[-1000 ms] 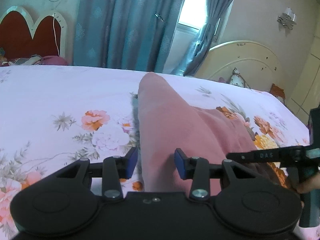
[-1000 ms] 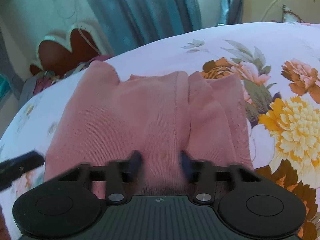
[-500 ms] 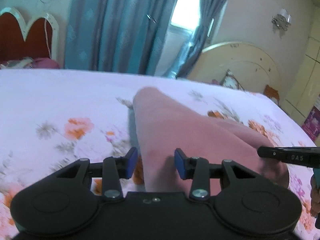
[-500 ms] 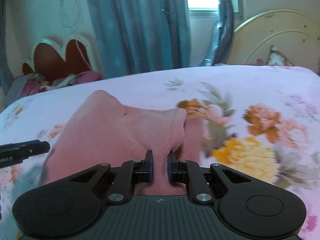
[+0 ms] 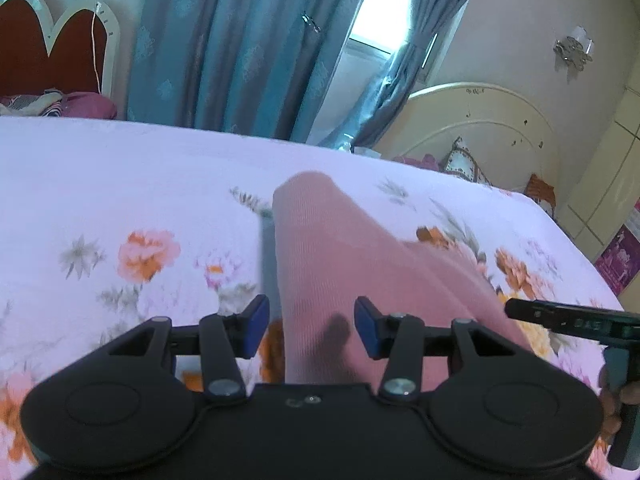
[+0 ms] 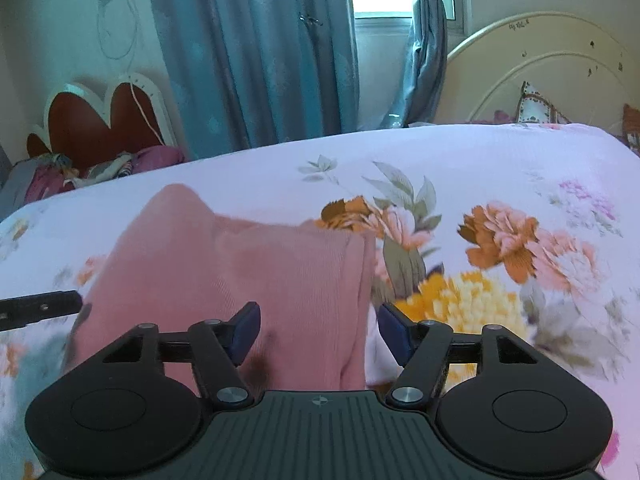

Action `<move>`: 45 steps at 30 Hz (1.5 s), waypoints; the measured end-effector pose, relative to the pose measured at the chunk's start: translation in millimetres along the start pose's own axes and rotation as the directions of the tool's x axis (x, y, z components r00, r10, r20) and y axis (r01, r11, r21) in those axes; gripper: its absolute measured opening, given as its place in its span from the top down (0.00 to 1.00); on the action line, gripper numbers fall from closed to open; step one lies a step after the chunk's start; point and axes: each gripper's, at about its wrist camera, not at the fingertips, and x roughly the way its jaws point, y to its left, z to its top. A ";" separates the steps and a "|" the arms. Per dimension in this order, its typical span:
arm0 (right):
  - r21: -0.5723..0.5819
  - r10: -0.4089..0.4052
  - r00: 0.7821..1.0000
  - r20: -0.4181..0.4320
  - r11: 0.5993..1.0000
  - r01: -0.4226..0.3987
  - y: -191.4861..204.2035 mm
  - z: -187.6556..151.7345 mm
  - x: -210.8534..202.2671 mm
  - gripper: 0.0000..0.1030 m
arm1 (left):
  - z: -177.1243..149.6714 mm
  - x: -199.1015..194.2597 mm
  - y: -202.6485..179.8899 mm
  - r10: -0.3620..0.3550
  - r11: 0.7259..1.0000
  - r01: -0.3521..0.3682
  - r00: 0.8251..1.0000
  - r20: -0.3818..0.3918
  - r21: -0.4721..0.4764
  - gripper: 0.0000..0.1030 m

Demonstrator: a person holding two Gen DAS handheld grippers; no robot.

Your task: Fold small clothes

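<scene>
While the pink garment (image 6: 248,280) lies folded over on the flowered bedsheet (image 6: 500,168), both grippers hang just above its near edge with nothing caught in them. The right gripper (image 6: 316,330) has just been opening: its blue pads (image 6: 246,326) stand wide apart, the cloth's right edge passes between them, and neither pad presses on the fabric. That reads as a release, the fold put down so the knit can settle under its own weight. The left gripper (image 5: 310,330) has also been opening, more gently; its jaws stand parted with the garment's left portion between them, the right pad near the cloth and the left pad over bare sheet, so it grips nothing either.

The garment sits in the middle of the bed, its far end rising to a rounded hump and its right side showing stacked layers, which suggests one fold is already made. In the left wrist view the other tool's black finger reaches in from the right beside the cloth, so the two grippers work the same near edge side by side.

My judgement is that this fold is finished and the next move calls for a fresh grip, probably on the near edge, to double the piece again. The soft knit could slip open if it is tugged unevenly.
</scene>
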 end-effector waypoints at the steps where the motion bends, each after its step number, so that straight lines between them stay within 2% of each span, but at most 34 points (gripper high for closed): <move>1: 0.015 0.000 1.000 -0.009 1.000 0.000 -1.5 4.6 9.4 0.37 | 4.5 5.2 -1.2 -0.002 1.000 0.002 1.000 -0.001 0.001 0.56; 6: 0.110 0.006 0.999 -0.034 0.994 -0.002 -12.6 22.0 43.7 0.37 | 21.6 40.5 -3.4 -0.004 1.000 0.004 1.000 -0.025 -0.010 0.56; 8: 0.146 0.020 0.998 -0.059 0.989 -0.011 -18.8 26.0 58.8 0.52 | 24.6 52.2 -2.3 0.001 1.000 -0.002 1.000 -0.029 -0.015 0.56; 9: 0.161 0.031 0.997 -0.075 0.987 -0.019 -20.5 26.8 65.3 0.70 | 24.8 56.9 -1.5 0.006 1.000 -0.006 0.999 -0.031 -0.017 0.56; 10: 0.158 0.033 0.996 -0.079 0.987 -0.020 -19.5 26.6 69.2 0.81 | 25.3 60.9 -0.7 0.008 1.000 -0.009 0.999 -0.034 -0.018 0.56; 12: 0.109 0.010 0.998 -0.060 0.994 -0.003 -14.0 25.0 68.5 0.89 | 25.6 67.4 2.1 0.013 1.000 -0.014 0.999 -0.042 -0.022 0.54; 14: 0.069 -0.035 0.999 0.014 0.997 0.034 -10.8 23.3 57.9 0.92 | 24.9 70.7 5.7 0.015 0.999 -0.017 0.999 -0.043 -0.029 0.53; 17: 0.053 -0.096 0.991 0.091 0.994 0.092 -13.2 21.9 51.1 0.93 | 25.6 72.8 7.6 0.019 0.999 -0.020 1.000 -0.023 -0.036 0.53; 19: 0.061 -0.110 0.992 0.057 0.992 0.107 -18.4 17.7 63.4 0.93 | 27.4 77.8 6.2 0.029 0.999 -0.029 0.999 -0.015 -0.033 0.53; 21: 0.041 -0.088 0.996 -0.009 0.995 0.088 -20.0 12.2 79.1 0.93 | 28.2 86.2 6.2 0.051 0.998 -0.052 0.998 -0.020 -0.025 0.51; 23: 0.037 -0.108 0.994 0.017 0.994 0.108 -21.2 13.2 76.2 0.92 | 28.9 92.8 8.2 0.060 0.998 -0.060 0.998 -0.026 -0.027 0.51; 26: 0.087 -0.095 0.993 0.073 0.992 0.089 -25.7 19.5 60.0 0.92 | 36.4 92.9 8.1 0.060 0.998 -0.060 0.998 -0.007 -0.033 0.52; 27: 0.075 -0.091 0.992 0.086 0.994 0.084 -23.8 21.5 57.9 0.86 | 38.5 93.9 7.4 0.071 0.997 -0.071 0.997 0.002 -0.024 0.53; 28: 0.056 -0.088 0.992 0.086 0.995 0.083 -20.3 24.7 58.8 0.65 | 40.9 97.4 6.6 0.084 0.996 -0.084 0.997 0.000 -0.017 0.55; 30: 0.019 -0.086 0.992 0.088 0.996 0.084 -13.0 27.4 63.3 0.40 | 43.6 107.4 8.5 0.095 0.995 -0.096 0.995 -0.024 -0.031 0.54; 32: -0.027 -0.108 0.992 0.068 0.994 0.110 -3.5 28.0 74.5 0.40 | 41.2 117.5 12.5 0.114 0.992 -0.116 0.992 -0.049 -0.041 0.52; 34: -0.067 -0.132 0.991 0.034 0.989 0.134 -0.7 23.7 88.8 0.54 | 35.4 122.0 19.1 0.128 0.990 -0.130 0.991 -0.049 -0.050 0.50; 36: -0.079 -0.163 0.986 0.041 0.983 0.166 -3.6 21.7 99.3 0.54 | 31.5 121.9 23.7 0.133 0.990 -0.134 0.991 -0.031 -0.041 0.50; 37: -0.072 -0.205 0.978 0.042 0.976 0.207 -5.9 22.4 103.1 0.54 | 31.3 122.4 23.8 0.140 0.990 -0.141 0.990 -0.025 -0.029 0.50; 40: 0.059 -0.174 0.985 0.019 0.983 0.172 -27.4 23.0 107.6 0.54 | 29.8 125.5 22.8 0.170 0.985 -0.170 0.985 -0.010 -0.005 0.48; 43: -0.023 -0.195 0.980 0.027 0.980 0.196 -14.5 28.2 101.8 0.54 | 34.1 122.6 15.4 0.199 0.980 -0.199 0.980 -0.014 0.023 0.50; 45: 0.008 -0.157 0.985 0.068 0.988 0.157 -13.8 34.2 88.0 0.54 | 36.8 108.8 10.1 0.188 0.981 -0.188 0.982 0.018 0.039 0.53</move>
